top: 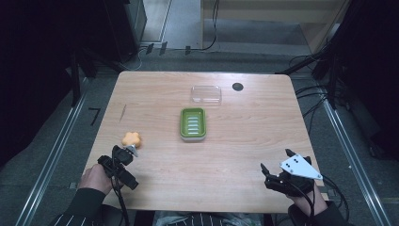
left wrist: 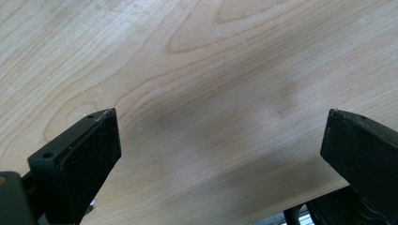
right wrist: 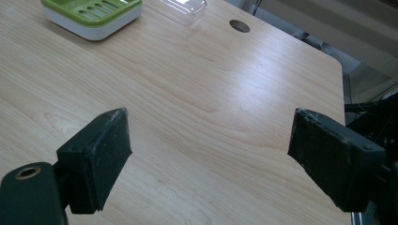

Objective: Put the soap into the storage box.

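The left claw (top: 126,155) hangs with its jaws wide apart, holding nothing, just short of the small orange flower-shaped soap (top: 131,139) that lies on the pale wooden desk (top: 244,155), left of the green ridged soap dish (top: 193,123). The right claw (top: 275,172) idles, also spread and empty. The rounded soap may squirt sideways if the jaws close off-centre, or skid if nudged first.

A person wears dark sleeves with thin pale stripes. The left gripper (top: 126,155) is black with a black cable trailing from it. The right gripper (top: 275,165) is black, topped by a grey three-cornered plate with small dark holes. Jaw pads are matte black and textured, with worn edges.
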{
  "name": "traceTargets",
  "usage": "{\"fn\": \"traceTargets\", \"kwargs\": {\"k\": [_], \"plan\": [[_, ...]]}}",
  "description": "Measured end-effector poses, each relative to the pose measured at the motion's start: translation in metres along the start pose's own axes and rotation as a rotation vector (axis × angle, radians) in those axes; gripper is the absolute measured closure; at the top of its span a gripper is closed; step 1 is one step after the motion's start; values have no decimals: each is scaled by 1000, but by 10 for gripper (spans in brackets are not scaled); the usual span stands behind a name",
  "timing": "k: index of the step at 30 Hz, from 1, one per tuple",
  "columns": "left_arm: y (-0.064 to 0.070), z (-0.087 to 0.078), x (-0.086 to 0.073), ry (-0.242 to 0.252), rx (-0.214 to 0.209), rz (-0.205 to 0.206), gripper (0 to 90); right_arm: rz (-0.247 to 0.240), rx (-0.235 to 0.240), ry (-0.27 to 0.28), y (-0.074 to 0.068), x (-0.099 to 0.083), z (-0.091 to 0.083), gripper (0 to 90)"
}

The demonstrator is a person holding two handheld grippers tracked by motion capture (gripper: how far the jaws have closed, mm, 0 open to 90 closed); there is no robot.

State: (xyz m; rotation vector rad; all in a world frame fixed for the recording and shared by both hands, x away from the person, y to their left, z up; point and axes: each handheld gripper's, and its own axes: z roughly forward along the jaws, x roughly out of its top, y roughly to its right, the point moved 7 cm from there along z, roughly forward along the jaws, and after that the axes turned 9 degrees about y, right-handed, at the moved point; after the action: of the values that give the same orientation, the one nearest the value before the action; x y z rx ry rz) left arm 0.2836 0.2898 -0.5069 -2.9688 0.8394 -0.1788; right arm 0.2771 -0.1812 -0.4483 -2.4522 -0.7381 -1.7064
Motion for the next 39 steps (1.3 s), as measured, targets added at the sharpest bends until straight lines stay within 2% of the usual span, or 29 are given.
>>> {"fn": "traceTargets", "kwargs": {"k": [15, 23, 31, 35, 39], "plan": [[-4, 2, 9, 46, -9, -26, 0, 3, 4, 4, 1, 0, 0, 137], [-14, -1, 9, 64, 5, -44, 0, -2, 9, -3, -1, 1, 2, 137], [-21, -9, 21, 107, 3, -54, 0, -11, 9, -1, -2, 2, 2, 137], [-25, -14, 32, 132, -1, -56, 0, -5, 6, -3, -2, 1, 1, 137], [-27, -15, 38, 148, 10, -59, 0, -4, 8, -5, -1, 1, 2, 137]]}}
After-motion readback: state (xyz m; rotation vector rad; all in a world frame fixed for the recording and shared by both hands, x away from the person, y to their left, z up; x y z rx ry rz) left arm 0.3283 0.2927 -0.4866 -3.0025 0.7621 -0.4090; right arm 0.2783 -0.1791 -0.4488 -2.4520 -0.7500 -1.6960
